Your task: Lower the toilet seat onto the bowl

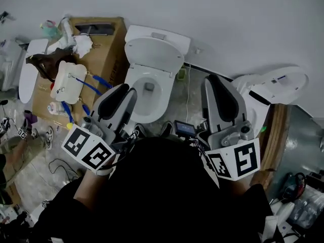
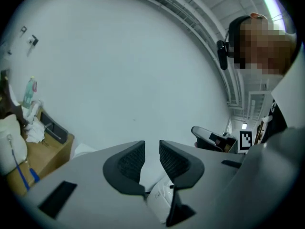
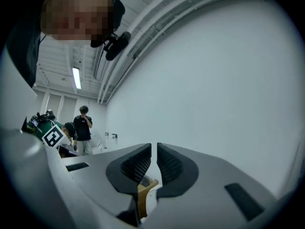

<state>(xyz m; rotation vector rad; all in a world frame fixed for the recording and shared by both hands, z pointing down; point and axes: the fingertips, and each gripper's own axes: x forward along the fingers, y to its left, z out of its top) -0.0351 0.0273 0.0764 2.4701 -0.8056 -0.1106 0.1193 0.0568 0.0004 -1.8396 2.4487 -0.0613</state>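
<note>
A white toilet [image 1: 152, 70] stands against the wall ahead of me. Its oval lid [image 1: 154, 54] is raised against the tank, and the bowl [image 1: 147, 92] below it lies uncovered. I cannot tell the seat apart from the lid. My left gripper [image 1: 123, 96] is held close to my body, short of the bowl's front. It points up at the bare wall, open, with a small empty gap [image 2: 151, 149]. My right gripper [image 1: 219, 87] is to the right of the toilet, clear of it. Its pads stand together with only a thin slit and hold nothing [image 3: 154, 151].
A cardboard box [image 1: 104, 44] with rags, bottles and a white plastic part [image 1: 68, 80] stands left of the toilet. Another white toilet [image 1: 276, 85] is at the right. Cables lie on the floor at lower left. A person in black [image 3: 83, 128] stands far off.
</note>
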